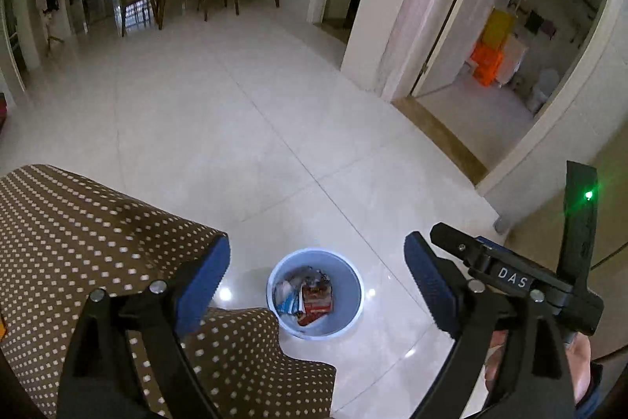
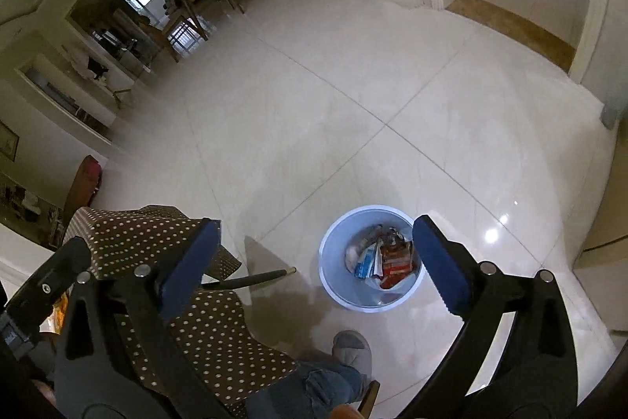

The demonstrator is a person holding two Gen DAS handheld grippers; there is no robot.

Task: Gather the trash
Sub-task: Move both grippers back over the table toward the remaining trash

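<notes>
- Evidently the blue bin (image 1: 315,294) stands on the pale tiled floor (image 1: 243,128), just beside the surface draped in a brown dotted cloth (image 1: 90,234), so trash lifted from the surface can be dropped straight down into it.
- Inside the bin lie wrappers (image 2: 378,258), red and blue packets bunched together; they sit low against the bottom, so the bin looks far from full.
- Both cameras look down from above, which suggests the person is standing over the bin; a grey slipper (image 2: 353,350) and a jeans leg show near it in the right wrist view.
- Left gripper (image 1: 318,277): spread wide, blue pads well apart, nothing between them, touching nothing; the bin shows in the gap below.
- Right gripper (image 2: 314,262): likewise wide apart and empty, hanging above the floor with the bin near its right finger.
- My judgement: a drop seems complete, and more trash would have to be found on the surface.
</notes>
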